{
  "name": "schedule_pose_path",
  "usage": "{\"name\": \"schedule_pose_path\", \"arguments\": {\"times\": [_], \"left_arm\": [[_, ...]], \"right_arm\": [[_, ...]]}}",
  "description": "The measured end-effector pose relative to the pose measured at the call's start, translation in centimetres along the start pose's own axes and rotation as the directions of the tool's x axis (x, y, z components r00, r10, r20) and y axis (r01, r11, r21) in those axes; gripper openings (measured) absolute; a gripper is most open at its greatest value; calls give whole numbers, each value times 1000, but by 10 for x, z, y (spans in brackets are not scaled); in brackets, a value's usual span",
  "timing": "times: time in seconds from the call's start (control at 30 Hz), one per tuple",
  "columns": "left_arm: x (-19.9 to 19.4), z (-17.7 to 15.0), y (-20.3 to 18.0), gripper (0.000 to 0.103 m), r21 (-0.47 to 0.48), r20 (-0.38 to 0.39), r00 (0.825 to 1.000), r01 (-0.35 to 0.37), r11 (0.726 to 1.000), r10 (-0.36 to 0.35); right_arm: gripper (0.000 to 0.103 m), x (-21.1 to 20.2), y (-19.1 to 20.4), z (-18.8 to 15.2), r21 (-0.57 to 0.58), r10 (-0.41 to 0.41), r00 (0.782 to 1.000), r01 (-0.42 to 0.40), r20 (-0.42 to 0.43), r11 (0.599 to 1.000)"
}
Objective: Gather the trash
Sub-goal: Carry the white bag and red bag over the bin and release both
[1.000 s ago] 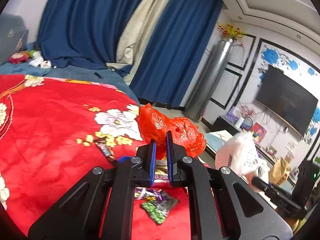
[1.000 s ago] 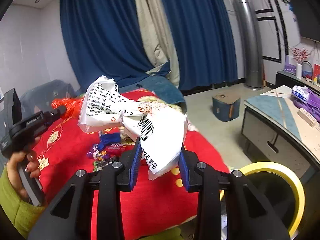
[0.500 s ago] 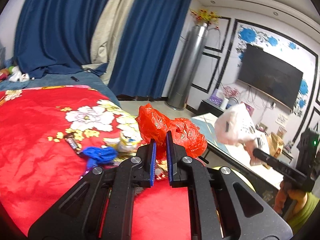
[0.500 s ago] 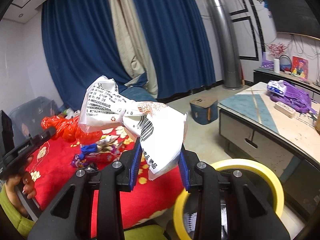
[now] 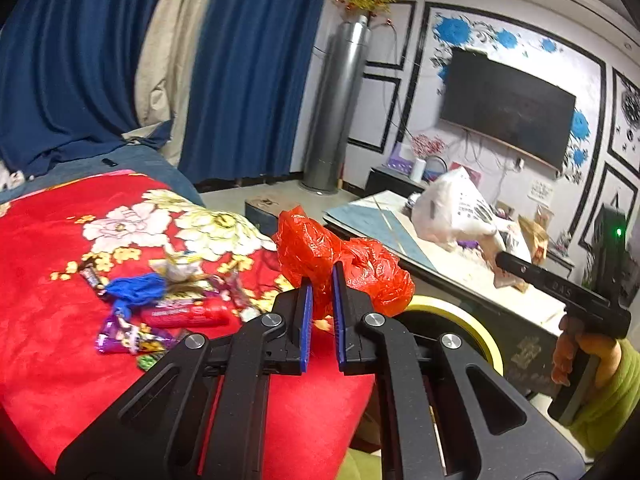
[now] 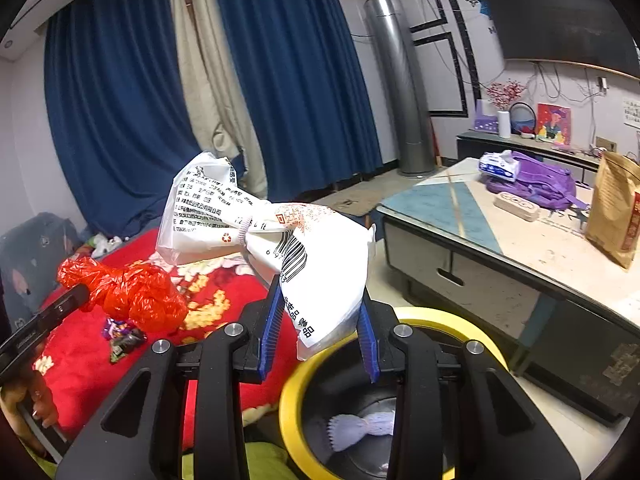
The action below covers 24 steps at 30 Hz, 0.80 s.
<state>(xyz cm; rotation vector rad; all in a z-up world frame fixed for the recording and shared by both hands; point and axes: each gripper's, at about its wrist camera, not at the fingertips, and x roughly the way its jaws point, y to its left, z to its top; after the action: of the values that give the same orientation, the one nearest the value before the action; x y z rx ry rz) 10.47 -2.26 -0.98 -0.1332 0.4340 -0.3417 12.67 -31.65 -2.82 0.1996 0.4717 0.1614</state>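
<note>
My left gripper (image 5: 320,284) is shut on a crumpled red plastic bag (image 5: 344,264), held in the air past the edge of the red bed; the bag also shows in the right wrist view (image 6: 128,288). My right gripper (image 6: 318,316) is shut on a white printed plastic bag (image 6: 280,236), held just above a black bin with a yellow rim (image 6: 296,384). That bin's rim shows below the red bag in the left wrist view (image 5: 468,320), and the white bag is there too (image 5: 452,208). A pale wrapper (image 6: 364,428) lies in the bin.
Several candy wrappers (image 5: 160,316) lie on the red flowered bedspread (image 5: 60,360). A low table (image 6: 520,248) with a purple bag (image 6: 536,184) and a brown paper bag (image 6: 616,208) stands to the right. Blue curtains and a silver column (image 5: 332,112) are behind.
Both grippers have swung right, away from the bed toward the bin, each still holding its bag. The bin has come under the right gripper.
</note>
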Motion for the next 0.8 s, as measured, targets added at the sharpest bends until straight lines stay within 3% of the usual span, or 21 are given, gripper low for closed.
{"name": "schedule_pose_path", "arguments": {"times": [0.5,0.8], "left_arm": [[26,-19,-46,5,103,-86,995,61,993,-53],[58,-38,-79,5,159,-192,976,139,977,-108]], "right_arm": [[32,2,-47,-26,76,-141,987,146,-75,986],[33,13,-73,-42,118,-195,970,213,-148,970]]}}
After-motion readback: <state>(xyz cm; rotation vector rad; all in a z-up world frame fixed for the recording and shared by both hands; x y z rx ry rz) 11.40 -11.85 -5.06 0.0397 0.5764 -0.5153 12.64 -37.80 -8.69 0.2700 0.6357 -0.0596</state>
